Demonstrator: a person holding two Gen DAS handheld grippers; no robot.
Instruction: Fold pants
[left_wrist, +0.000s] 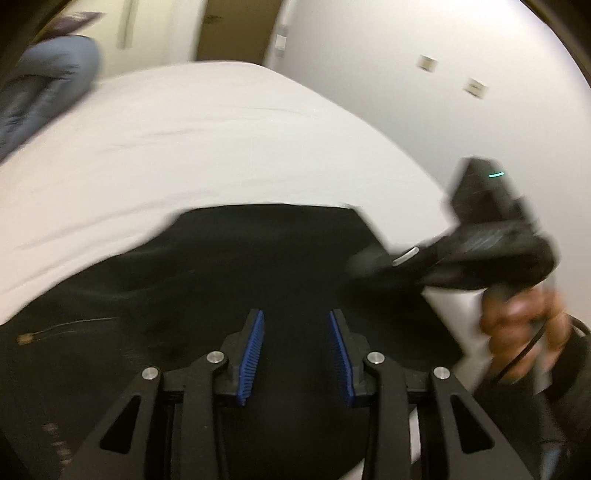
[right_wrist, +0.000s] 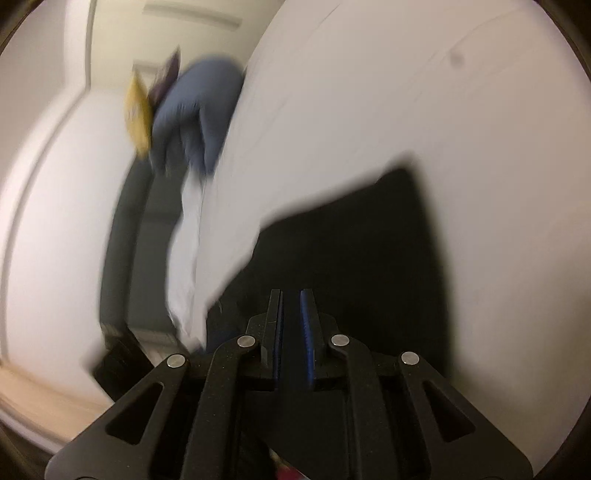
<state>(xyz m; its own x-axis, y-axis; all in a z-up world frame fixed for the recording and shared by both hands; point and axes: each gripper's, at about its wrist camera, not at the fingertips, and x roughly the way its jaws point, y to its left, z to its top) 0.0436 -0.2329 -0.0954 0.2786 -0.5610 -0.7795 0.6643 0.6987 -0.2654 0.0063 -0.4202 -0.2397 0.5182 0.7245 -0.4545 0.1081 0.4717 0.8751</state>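
Note:
The black pants (left_wrist: 236, 266) lie flat on the white bed (left_wrist: 207, 140), with a straight far edge. My left gripper (left_wrist: 295, 321) hovers over them, jaws open, nothing between the blue pads (left_wrist: 251, 354). My right gripper shows in the left wrist view (left_wrist: 373, 264) at the pants' right edge, blurred, with the hand behind it. In the right wrist view the pants (right_wrist: 362, 236) fill the lower middle, and my right gripper (right_wrist: 291, 299) has its pads nearly together with a narrow gap; I cannot tell whether cloth is between them.
A blue garment (left_wrist: 48, 85) lies at the bed's far left corner, also in the right wrist view (right_wrist: 195, 110) beside a yellow bag (right_wrist: 138, 110). A white wall (left_wrist: 424, 92) with switches runs along the bed's right side. Dark floor (right_wrist: 147, 240) lies beside the bed.

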